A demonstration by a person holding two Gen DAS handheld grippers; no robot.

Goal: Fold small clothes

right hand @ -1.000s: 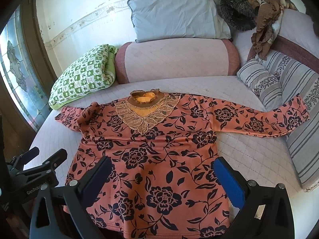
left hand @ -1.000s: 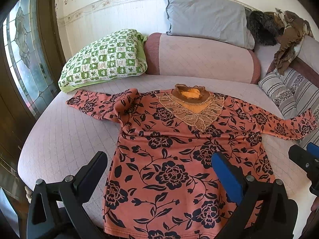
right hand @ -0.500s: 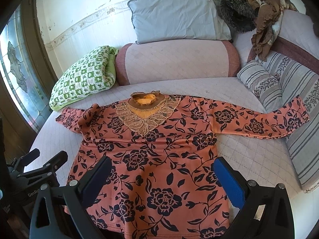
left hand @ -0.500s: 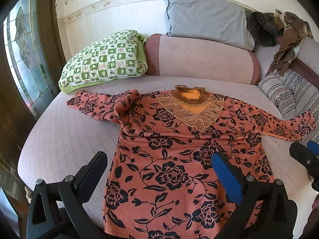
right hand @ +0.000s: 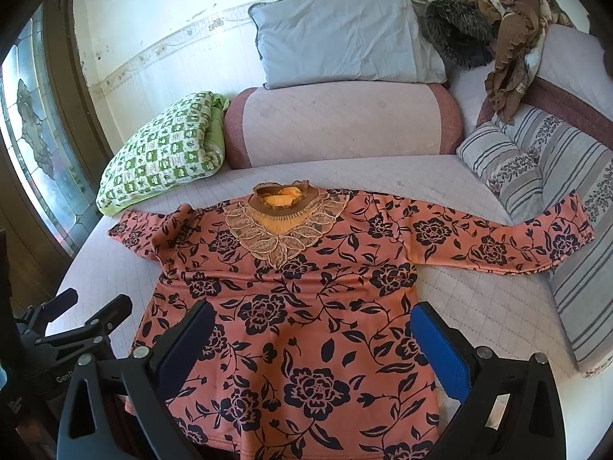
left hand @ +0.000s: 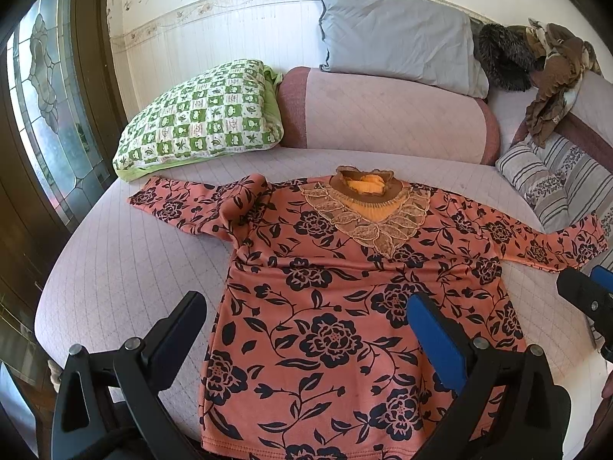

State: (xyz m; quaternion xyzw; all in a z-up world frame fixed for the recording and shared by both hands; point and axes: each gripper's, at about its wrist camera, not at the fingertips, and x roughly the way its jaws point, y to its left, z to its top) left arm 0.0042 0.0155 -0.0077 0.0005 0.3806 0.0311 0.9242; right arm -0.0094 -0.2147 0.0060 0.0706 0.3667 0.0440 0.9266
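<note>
Top (left hand: 345, 306) hem cut off below frame; both tools spread, empty.

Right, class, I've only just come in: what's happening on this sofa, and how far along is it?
A person holds a gripper in each hand over an orange flowered top spread flat, front up, on the pink sofa seat. Both sleeves are out to the sides; the far end of one rests on a striped cushion. The left gripper and right gripper hover near the hem with jaws open, holding nothing. No fold has been made yet.
</note>
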